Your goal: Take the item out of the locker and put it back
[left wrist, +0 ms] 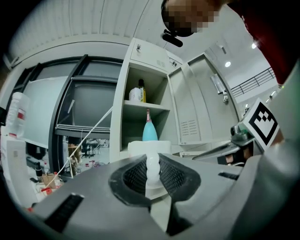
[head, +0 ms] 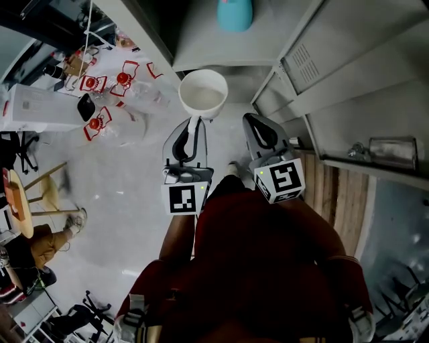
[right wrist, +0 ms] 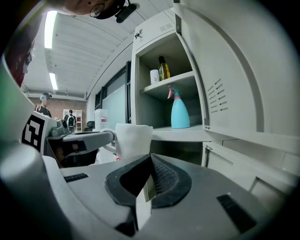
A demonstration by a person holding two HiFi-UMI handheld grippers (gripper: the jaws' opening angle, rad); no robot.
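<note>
- Head view: the left gripper (head: 193, 127) is clamped on the handle (head: 195, 122) of a white cup (head: 203, 94). The cup is clear of the locker (head: 201, 50) and hangs in the air just before its open front. The right gripper (head: 253, 124) hovers beside it, near the door (head: 348, 74). A blue spray bottle (head: 234, 13) stands on the shelf ahead.
- Left gripper view: the jaws are nearly closed and pinch the knobbly handle (left wrist: 152, 166) between the pads, with the cup (left wrist: 150, 147) beyond them. The spray bottle (left wrist: 150, 132) stands directly behind the cup in the locker (left wrist: 119, 117).
- Right gripper view: the right gripper (right wrist: 150, 180) has its jaws together with nothing between them. The cup (right wrist: 133, 139) is to its left, short of the shelf (right wrist: 187, 134), and the spray bottle (right wrist: 180, 115) stands further in.
- Risk, grip: only the handle is pinched, so the cup could swing or tip about the pads if it is moved sharply.
- Risk, putting back: the cup's base could catch the shelf edge if it comes in low.
- Risk, spray bottle: pushed too deep, the cup could knock it over.
- Risk, right gripper: it sits close, so it could bump the cup or the door.
</note>
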